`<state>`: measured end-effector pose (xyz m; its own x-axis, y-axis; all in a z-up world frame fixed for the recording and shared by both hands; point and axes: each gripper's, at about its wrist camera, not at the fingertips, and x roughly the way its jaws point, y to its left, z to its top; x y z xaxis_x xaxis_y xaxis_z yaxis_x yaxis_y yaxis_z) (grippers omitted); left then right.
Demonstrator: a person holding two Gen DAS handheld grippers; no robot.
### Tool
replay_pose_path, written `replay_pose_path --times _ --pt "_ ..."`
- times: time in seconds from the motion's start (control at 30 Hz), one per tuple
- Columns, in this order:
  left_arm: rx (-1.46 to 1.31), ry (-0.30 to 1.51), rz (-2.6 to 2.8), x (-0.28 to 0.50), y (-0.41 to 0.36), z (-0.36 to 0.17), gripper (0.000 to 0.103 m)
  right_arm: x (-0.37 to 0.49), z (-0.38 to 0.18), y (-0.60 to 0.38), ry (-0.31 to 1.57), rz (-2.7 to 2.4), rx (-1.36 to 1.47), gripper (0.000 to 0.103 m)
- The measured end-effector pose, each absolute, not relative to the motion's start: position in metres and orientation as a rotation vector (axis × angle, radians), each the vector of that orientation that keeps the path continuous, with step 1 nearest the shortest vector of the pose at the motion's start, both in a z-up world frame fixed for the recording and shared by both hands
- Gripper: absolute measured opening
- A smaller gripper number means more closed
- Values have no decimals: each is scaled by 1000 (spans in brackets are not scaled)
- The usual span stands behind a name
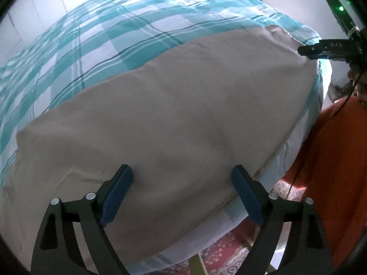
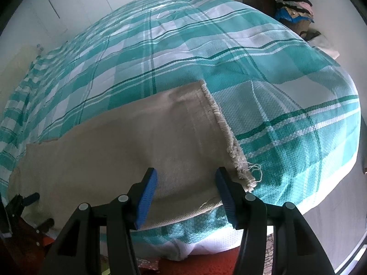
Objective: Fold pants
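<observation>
Beige pants (image 1: 165, 119) lie flat along the near edge of a bed with a teal and white plaid cover (image 1: 96, 34). My left gripper (image 1: 182, 178) is open, its blue pads over the pants' near edge. In the right wrist view the pants (image 2: 142, 142) end in a frayed leg hem (image 2: 231, 146). My right gripper (image 2: 187, 183) is open just above that hem end, with the fabric between its pads. The right gripper also shows in the left wrist view (image 1: 302, 50) at the pants' far right end, and the left gripper (image 2: 29, 198) shows at the left edge of the right wrist view.
The plaid cover (image 2: 183, 45) spans the whole bed. A person in an orange top (image 1: 332, 160) stands at the bed's right. A patterned red rug (image 1: 220, 252) lies below the bed edge. A pile of clothes (image 2: 293, 6) sits on furniture at the back right. White wardrobe doors (image 2: 75, 2) stand behind.
</observation>
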<state>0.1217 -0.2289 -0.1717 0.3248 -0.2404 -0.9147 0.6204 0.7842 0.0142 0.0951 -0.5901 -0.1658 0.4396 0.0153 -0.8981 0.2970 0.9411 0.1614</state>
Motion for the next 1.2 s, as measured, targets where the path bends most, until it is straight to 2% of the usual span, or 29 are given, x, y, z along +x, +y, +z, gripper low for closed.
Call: replay_pose_path --times 0.13,0.23,0.3,0.57,0.7,0.73,0.8,0.87,1.03,1.1,1.13,1.2 --pt "390 1106 -586 127 -232 -178 92 80 -147 -596 976 -181 360 54" --pt "383 1107 -590 128 -232 -178 92 44 -129 -623 790 -170 565 57" --pt "373 1107 -591 129 -232 -179 92 17 -132 -649 732 -178 785 59" --pt "363 1106 -599 129 -231 -180 93 22 -165 -659 860 -60 1006 59" --pt "359 1103 -601 129 -230 -180 93 47 -179 -658 948 -69 1001 59" --pt "358 1102 -600 129 -230 -180 93 50 -182 -658 953 -64 1009 57" --pt "358 1101 -598 128 -231 -181 93 57 -183 -657 963 -48 1013 45" --pt "359 1098 -596 127 -231 -182 93 63 -180 -653 960 -23 992 27" --pt "358 1092 -589 127 -232 -182 94 75 -191 -640 1062 -69 885 27" --pt "347 1098 -597 128 -231 -179 94 80 -195 -640 1078 -71 893 18" --pt "331 1114 -608 130 -228 -175 94 82 -192 -640 1068 -73 872 8" --pt "268 1137 -625 137 -214 -161 93 82 -177 -634 1022 -68 838 8"
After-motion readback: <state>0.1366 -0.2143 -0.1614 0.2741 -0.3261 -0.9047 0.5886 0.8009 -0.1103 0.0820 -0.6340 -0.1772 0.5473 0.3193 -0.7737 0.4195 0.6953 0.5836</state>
